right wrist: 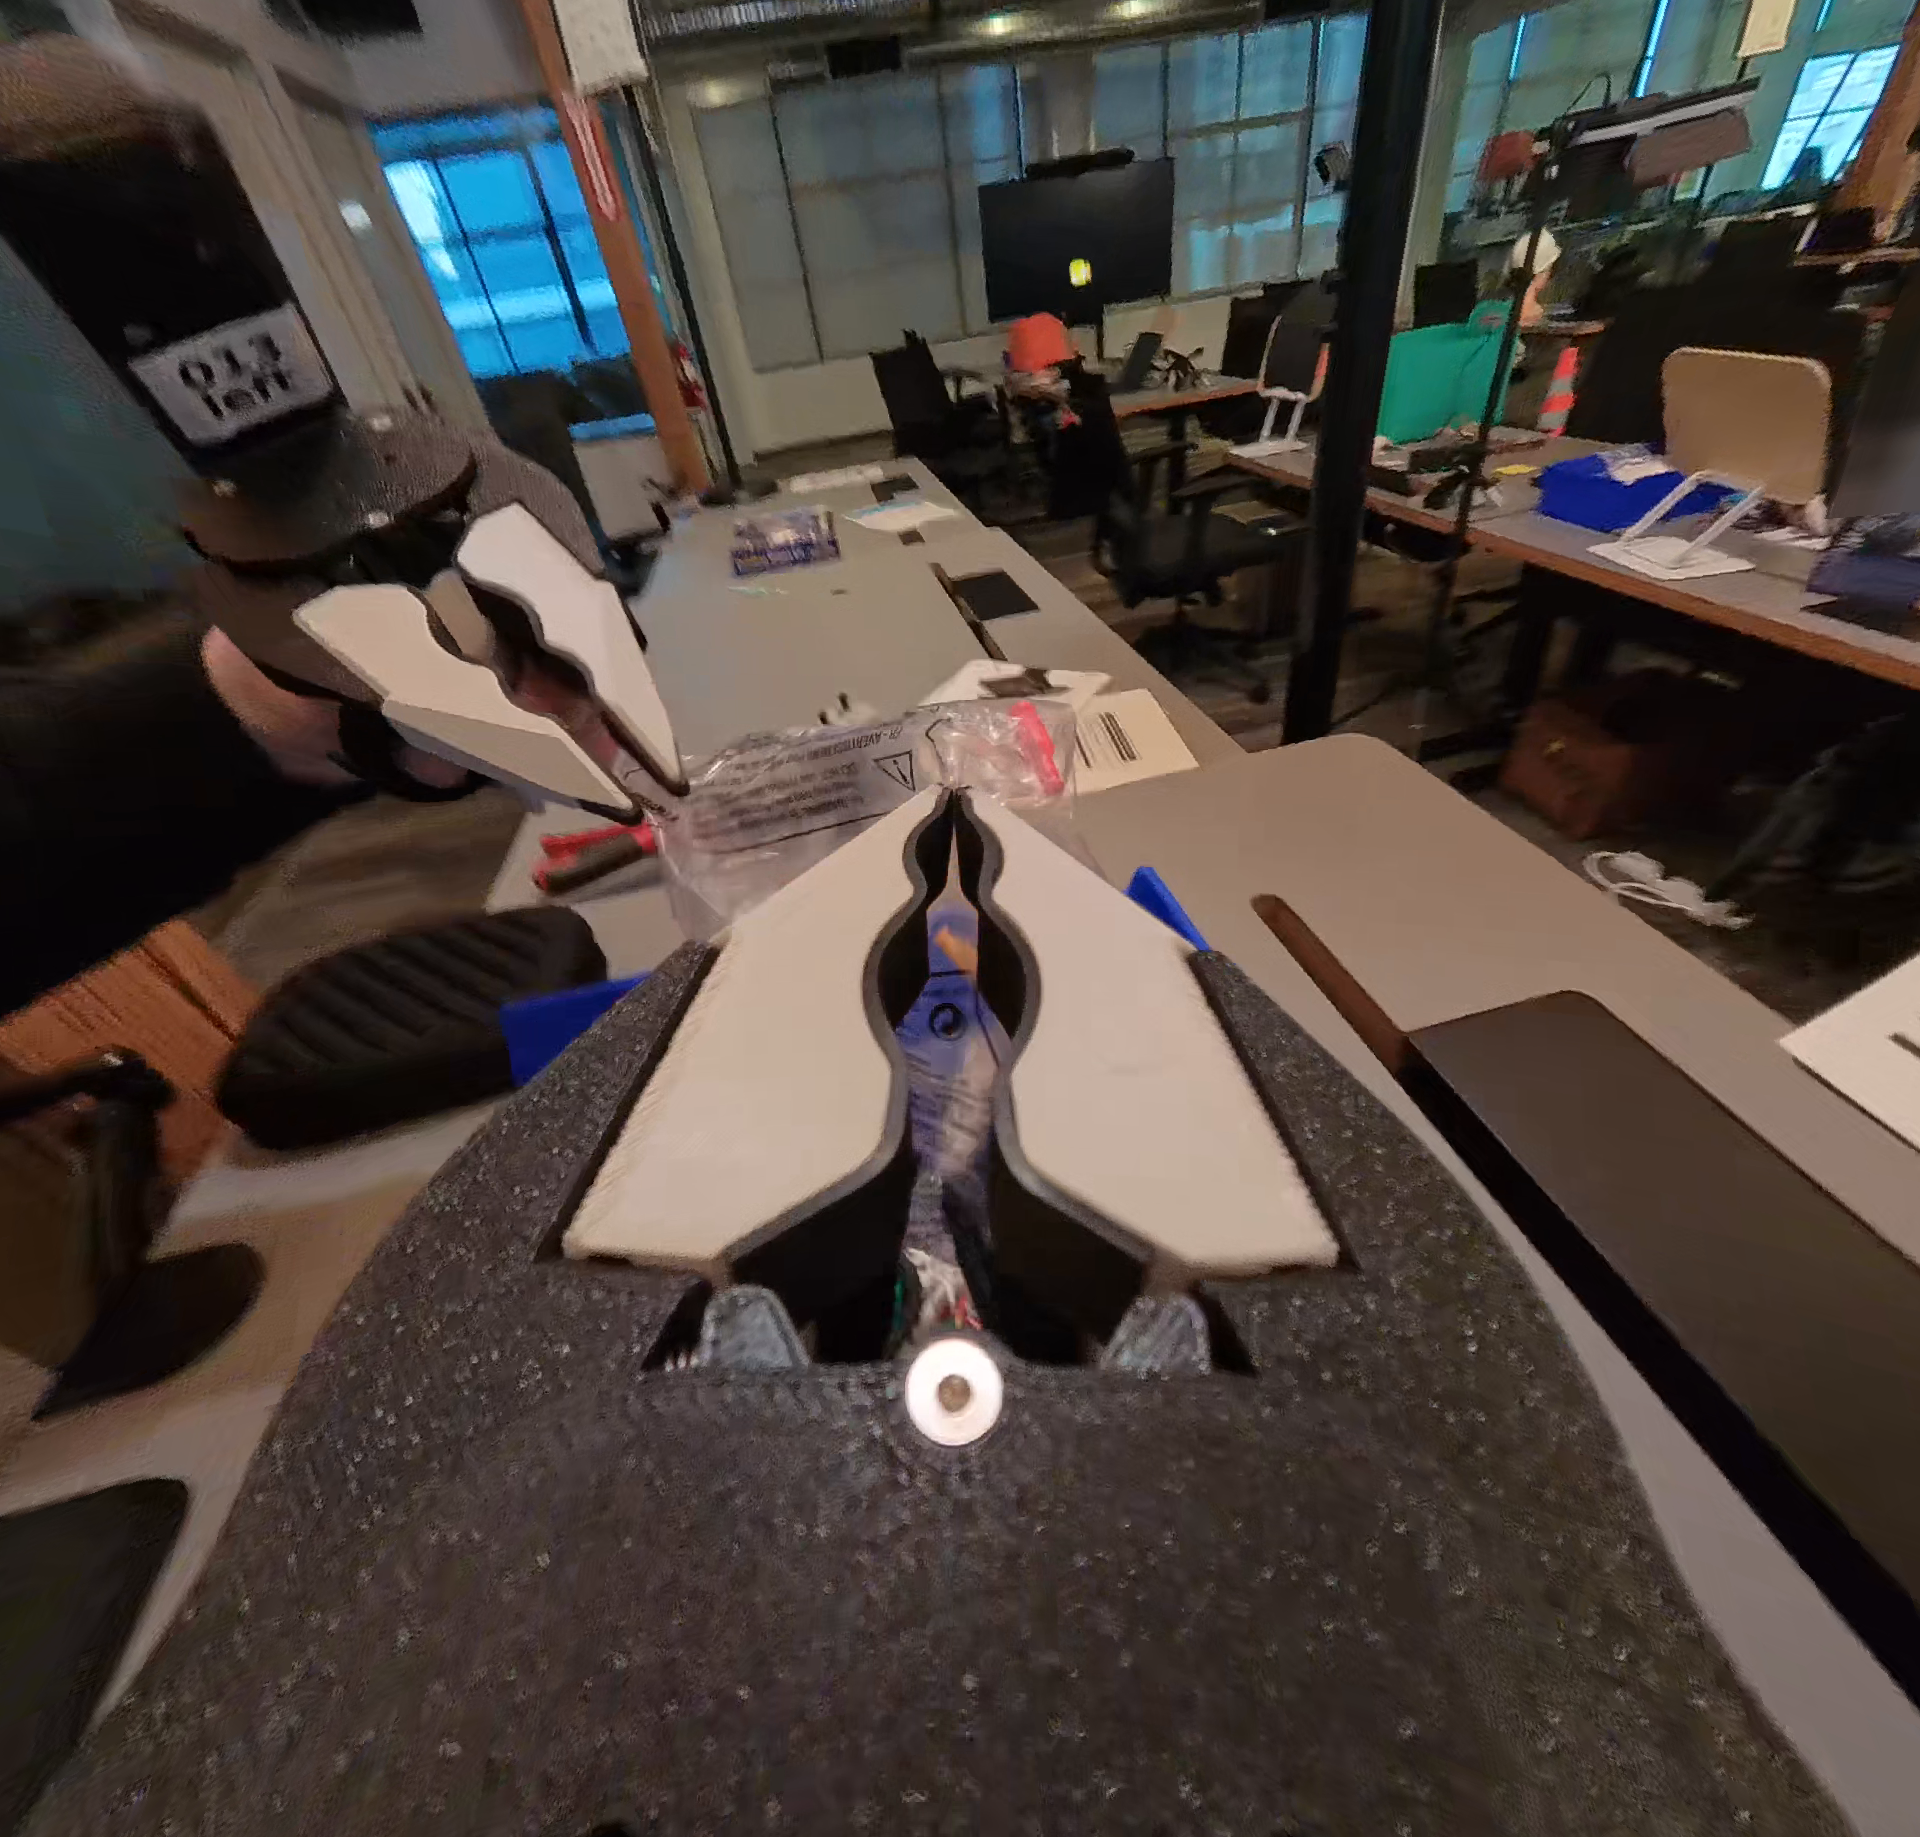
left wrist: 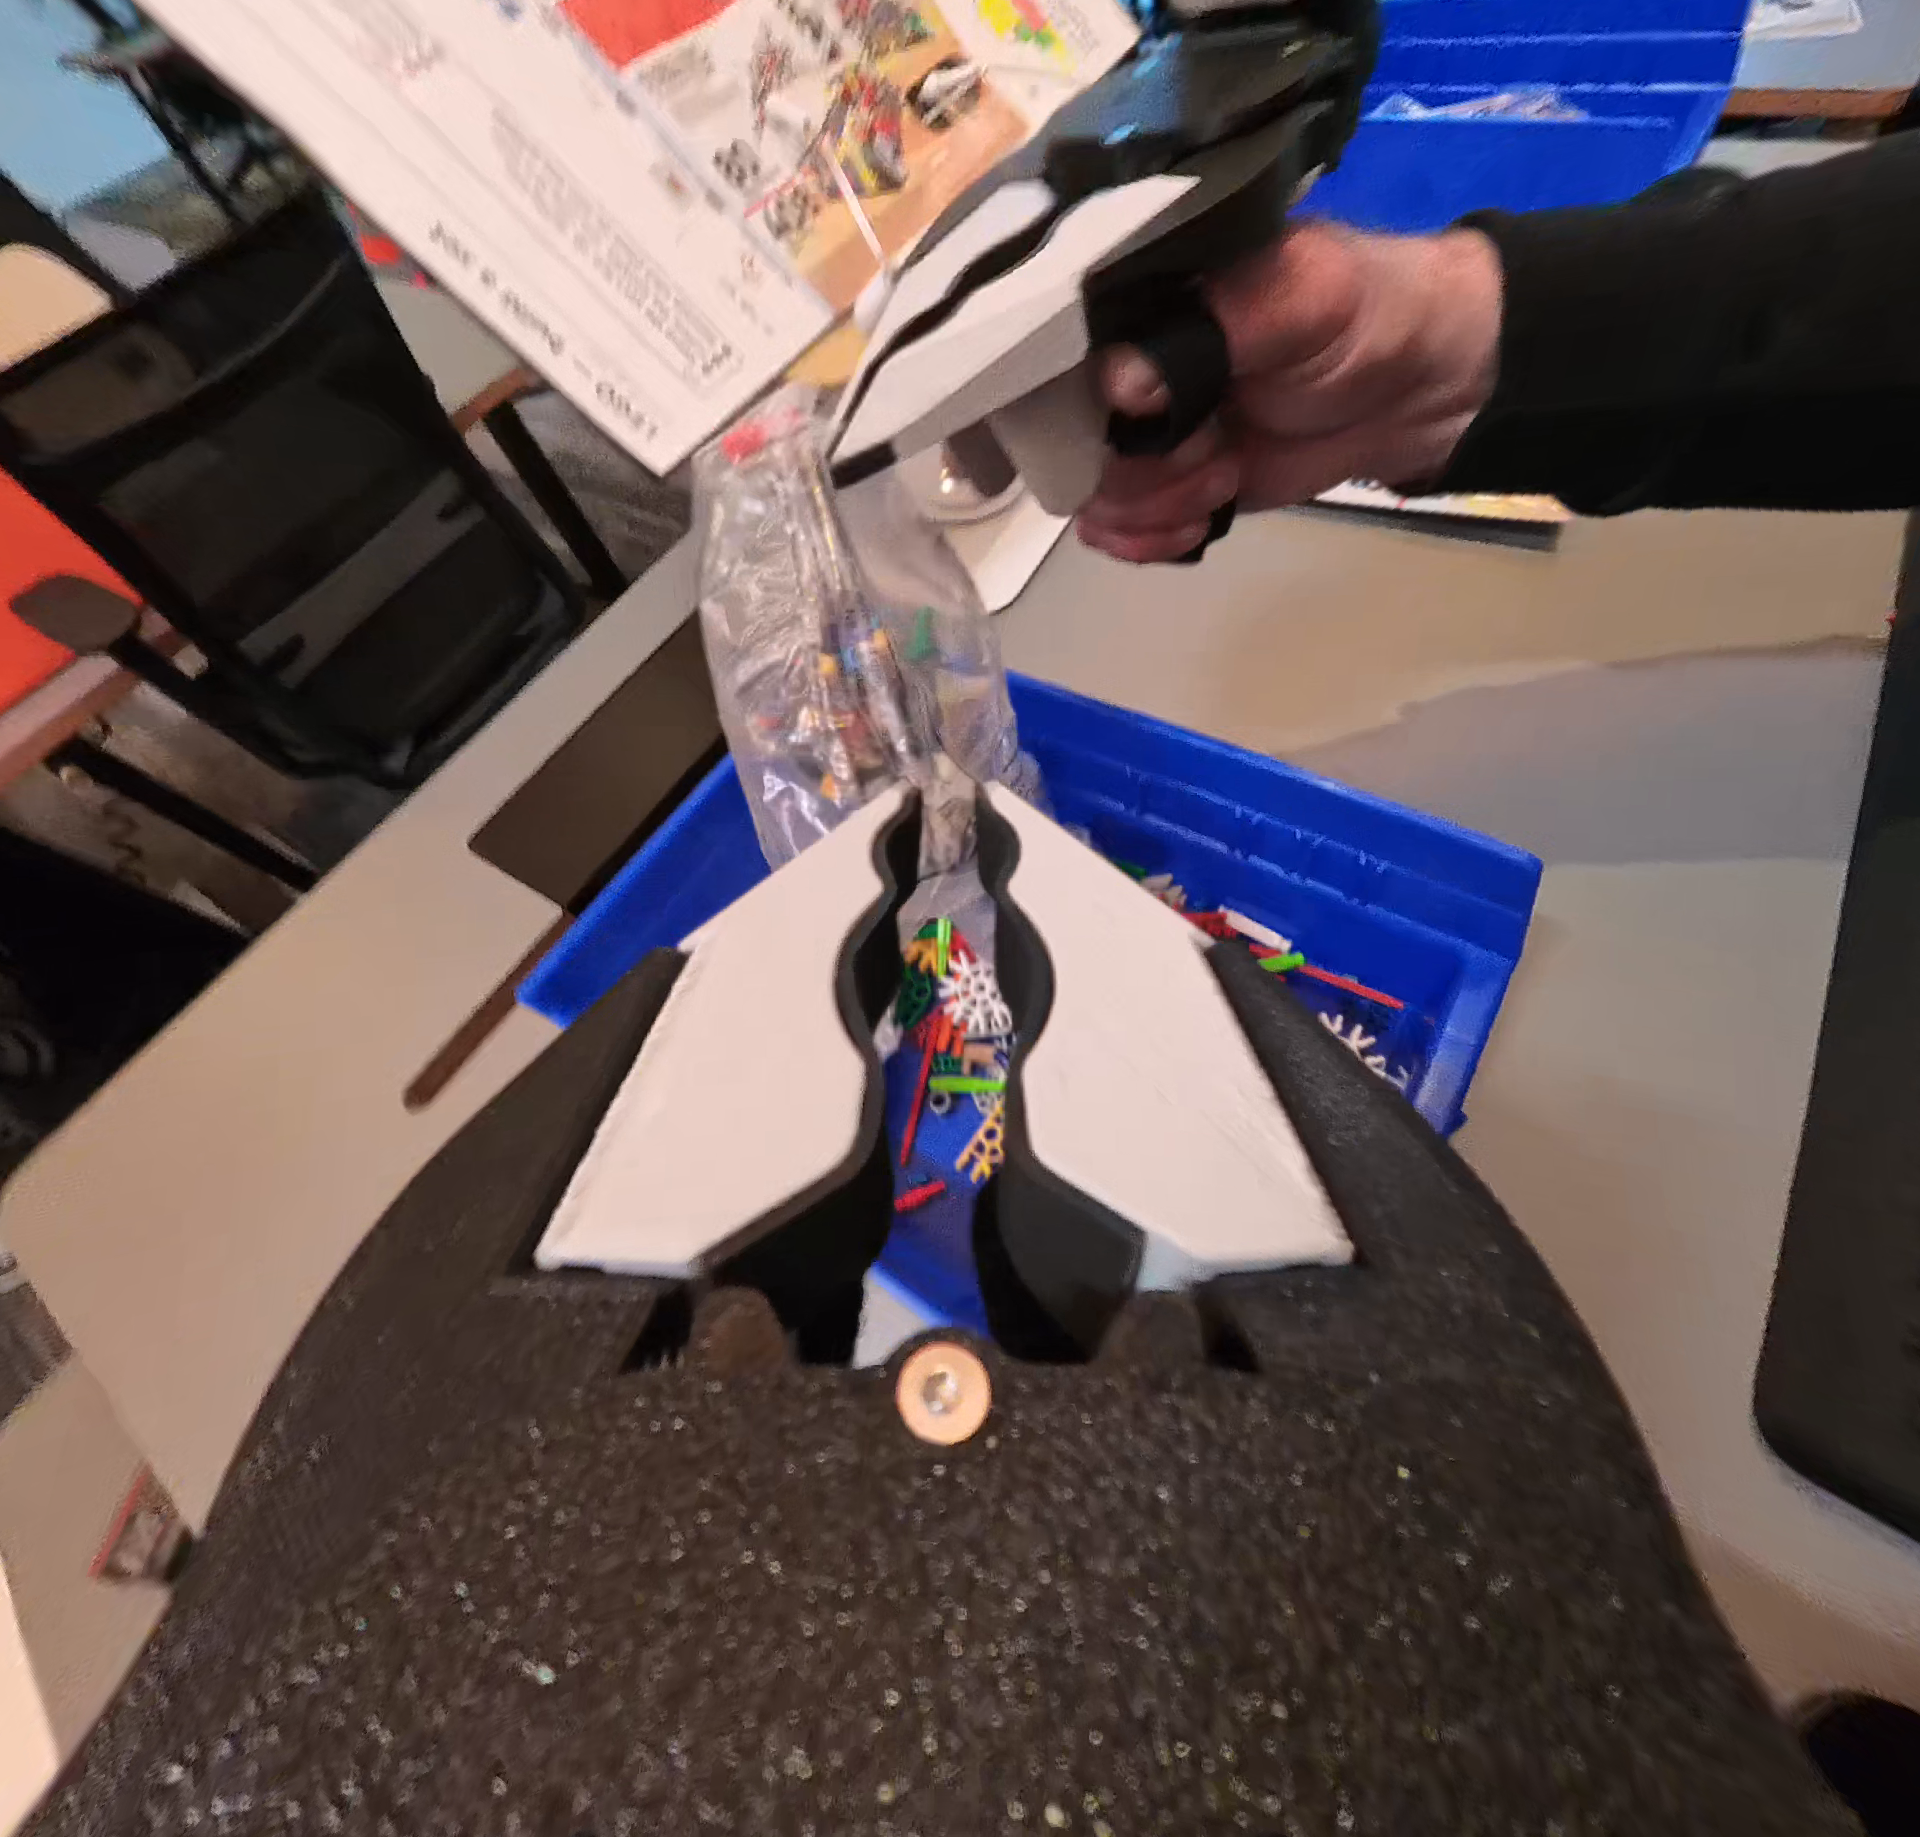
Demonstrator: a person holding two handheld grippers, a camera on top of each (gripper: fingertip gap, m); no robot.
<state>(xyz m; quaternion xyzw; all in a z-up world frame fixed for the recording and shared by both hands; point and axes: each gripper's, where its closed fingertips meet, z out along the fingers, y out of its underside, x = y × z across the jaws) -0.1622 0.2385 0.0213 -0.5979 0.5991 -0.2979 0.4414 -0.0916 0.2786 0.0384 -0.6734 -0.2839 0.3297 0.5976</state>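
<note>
A clear plastic bag (left wrist: 831, 665) with several small colourful building pieces in it hangs stretched between both grippers over a blue bin (left wrist: 1299, 852). My left gripper (left wrist: 948, 800) is shut on the bag's lower end. My right gripper (left wrist: 847, 462), held by a hand, is shut on its upper end. Loose colourful pieces (left wrist: 961, 1018) lie in the bin below. In the right wrist view my right gripper (right wrist: 951, 800) pinches the bag (right wrist: 821, 790), and my left gripper (right wrist: 655, 800) grips its other end. The bin (right wrist: 1164, 904) shows under the fingers.
A printed sheet (left wrist: 582, 156) shows at the upper left behind the bag. A black mat (right wrist: 1662, 1216) lies on the grey table (right wrist: 1382, 852) to the right. A second blue bin (left wrist: 1538, 94) stands farther back. A black chair (left wrist: 260, 499) stands beyond the table's edge. A red-handled tool (right wrist: 592, 852) lies nearby. Left tips to right tips: about 9 centimetres.
</note>
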